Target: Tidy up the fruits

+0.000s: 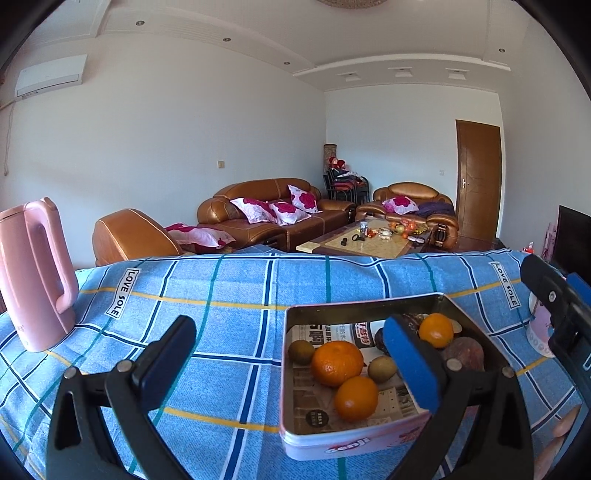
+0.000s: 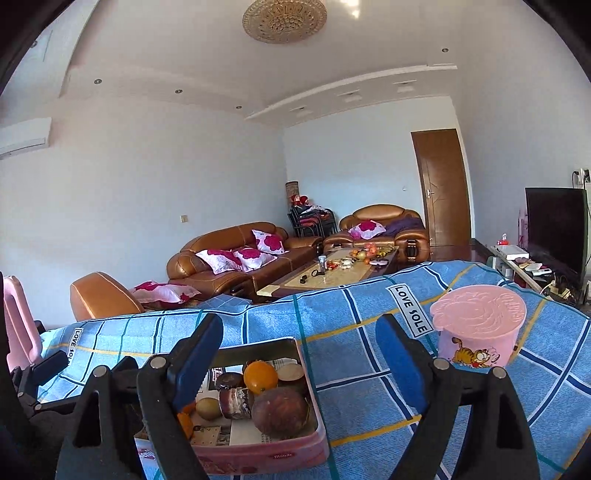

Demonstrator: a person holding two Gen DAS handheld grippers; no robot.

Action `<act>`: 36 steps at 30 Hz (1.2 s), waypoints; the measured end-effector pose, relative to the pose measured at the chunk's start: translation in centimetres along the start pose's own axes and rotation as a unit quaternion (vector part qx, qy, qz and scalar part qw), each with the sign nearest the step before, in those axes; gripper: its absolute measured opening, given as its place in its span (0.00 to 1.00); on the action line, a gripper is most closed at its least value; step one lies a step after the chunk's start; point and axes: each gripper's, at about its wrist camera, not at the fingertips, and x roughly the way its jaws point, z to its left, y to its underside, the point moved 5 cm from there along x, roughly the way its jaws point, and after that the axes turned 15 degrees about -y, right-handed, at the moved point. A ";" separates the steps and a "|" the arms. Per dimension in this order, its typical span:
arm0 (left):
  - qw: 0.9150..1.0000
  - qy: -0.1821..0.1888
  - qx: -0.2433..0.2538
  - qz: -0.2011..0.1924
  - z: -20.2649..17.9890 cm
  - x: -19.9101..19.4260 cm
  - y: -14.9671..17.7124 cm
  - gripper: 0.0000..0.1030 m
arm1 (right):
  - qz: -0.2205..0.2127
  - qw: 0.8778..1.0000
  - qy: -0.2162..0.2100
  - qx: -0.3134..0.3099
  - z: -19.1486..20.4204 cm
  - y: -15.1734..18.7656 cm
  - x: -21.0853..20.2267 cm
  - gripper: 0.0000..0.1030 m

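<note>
one pink tin (image 1: 295, 441) sits on the checked worktop (image 1: 221, 332), holding three oranges (image 1: 337, 363), two kiwis (image 1: 382, 368) and some dark brown fruits (image 2: 279, 410). one pink kettle (image 1: 35, 273) stands at nine o'clock, one pink cup (image 2: 478, 326) at three. left tool (image 1: 291, 360) and right tool (image 2: 299, 356) both gape apart, empty.

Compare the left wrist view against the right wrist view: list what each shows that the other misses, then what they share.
Left wrist only: the whole pink kettle standing upright, and all three oranges unobstructed in the tin.
Right wrist only: the pink Garfield tub complete with its lid, the television, the ceiling lamp.
Both: the fruit tin, blue checked cloth, brown sofas, and each view's own gripper, open and empty.
</note>
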 end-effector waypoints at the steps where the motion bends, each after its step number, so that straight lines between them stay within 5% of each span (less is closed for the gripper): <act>1: 1.000 -0.001 -0.001 -0.001 0.2 -0.2 0.0 1.00 | -0.004 1.000 0.000 -0.003 0.2 0.0 -0.4 0.84; 36: 1.000 -0.013 -0.005 -0.010 1.3 -1.6 0.5 1.00 | -0.024 0.999 0.026 -0.033 1.6 0.0 -3.1 0.84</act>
